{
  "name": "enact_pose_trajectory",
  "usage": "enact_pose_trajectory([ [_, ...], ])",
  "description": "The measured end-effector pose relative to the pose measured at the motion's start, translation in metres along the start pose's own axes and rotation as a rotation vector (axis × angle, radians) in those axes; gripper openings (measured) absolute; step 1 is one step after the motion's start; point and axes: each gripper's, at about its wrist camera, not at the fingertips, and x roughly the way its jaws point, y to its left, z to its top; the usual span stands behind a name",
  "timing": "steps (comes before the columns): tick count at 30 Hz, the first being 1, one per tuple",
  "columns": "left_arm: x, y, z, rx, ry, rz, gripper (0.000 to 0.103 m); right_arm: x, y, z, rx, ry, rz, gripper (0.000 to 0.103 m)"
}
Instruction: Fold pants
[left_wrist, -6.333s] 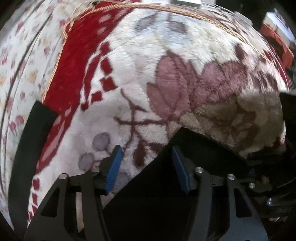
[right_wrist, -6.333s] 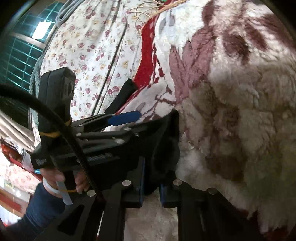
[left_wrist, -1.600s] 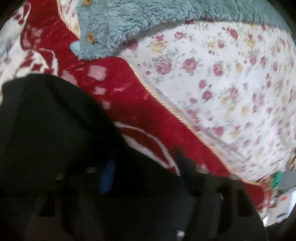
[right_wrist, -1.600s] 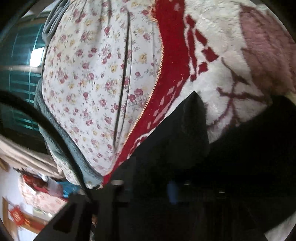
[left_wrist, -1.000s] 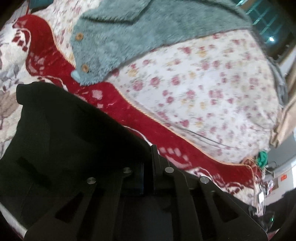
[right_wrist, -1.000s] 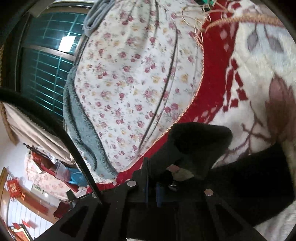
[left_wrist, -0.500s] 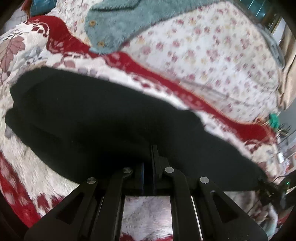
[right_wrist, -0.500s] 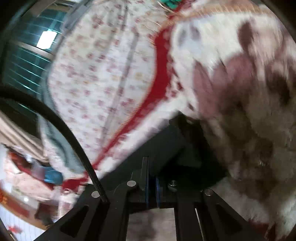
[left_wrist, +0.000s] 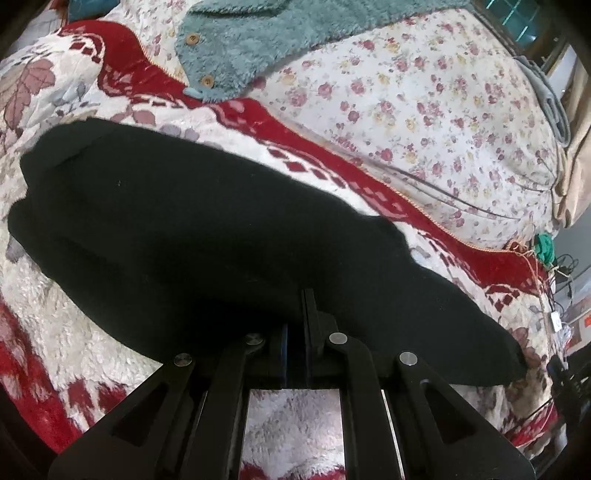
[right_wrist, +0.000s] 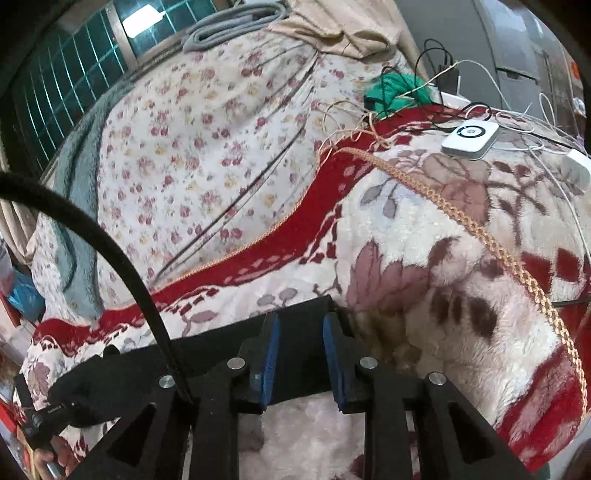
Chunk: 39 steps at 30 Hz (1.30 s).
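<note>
The black pants (left_wrist: 207, 229) lie in a long folded band across the plush red-and-white flowered blanket (left_wrist: 74, 354). My left gripper (left_wrist: 301, 314) sits at the band's near edge, shut on the black cloth. In the right wrist view the other end of the pants (right_wrist: 207, 345) lies flat on the blanket (right_wrist: 424, 236). My right gripper (right_wrist: 300, 321) hangs over that end and its jaws are opening. The blue pads (right_wrist: 271, 354) stand apart from the cloth that lies between them.
A teal fleece garment with wooden buttons (left_wrist: 240, 48) lies beyond the pants on a flowered sheet (left_wrist: 424, 110). A white device (right_wrist: 471, 138) with cables and a green bundle (right_wrist: 395, 92) sit at the blanket's far edge. A person's hand (right_wrist: 48, 461) shows at lower left.
The pants, held up bunched a second ago, now lie spread flat on the blanket. The right jaws have parted and let the cloth go. The left gripper has stayed shut.
</note>
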Motion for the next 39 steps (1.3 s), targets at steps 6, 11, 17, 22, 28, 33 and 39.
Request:
enact_pose_trajectory([
  [6,-0.016,0.008,0.001,-0.01,-0.01,-0.037,0.007,0.03,0.025,-0.006,0.035,0.074,0.129,0.023],
  [11,-0.043,0.021,0.003,0.015,-0.067,-0.012,0.01,0.055,0.079,-0.018,-0.021,0.13,0.287,0.024],
  [17,-0.082,0.071,0.01,-0.057,-0.135,0.037,0.022,0.084,0.177,-0.045,-0.157,0.244,0.583,0.04],
  [22,-0.093,0.117,0.017,-0.181,-0.142,0.053,0.055,0.094,0.28,-0.094,-0.424,0.286,0.709,0.046],
  [28,-0.077,0.142,0.027,-0.247,-0.077,0.045,0.055,0.1,0.354,-0.151,-0.708,0.297,0.711,0.049],
  [33,-0.065,0.142,0.038,-0.244,-0.083,0.044,0.055,0.109,0.38,-0.175,-0.855,0.268,0.692,0.049],
  [39,-0.049,0.146,0.065,-0.243,-0.112,0.072,0.055,0.125,0.391,-0.18,-0.917,0.235,0.672,0.038],
])
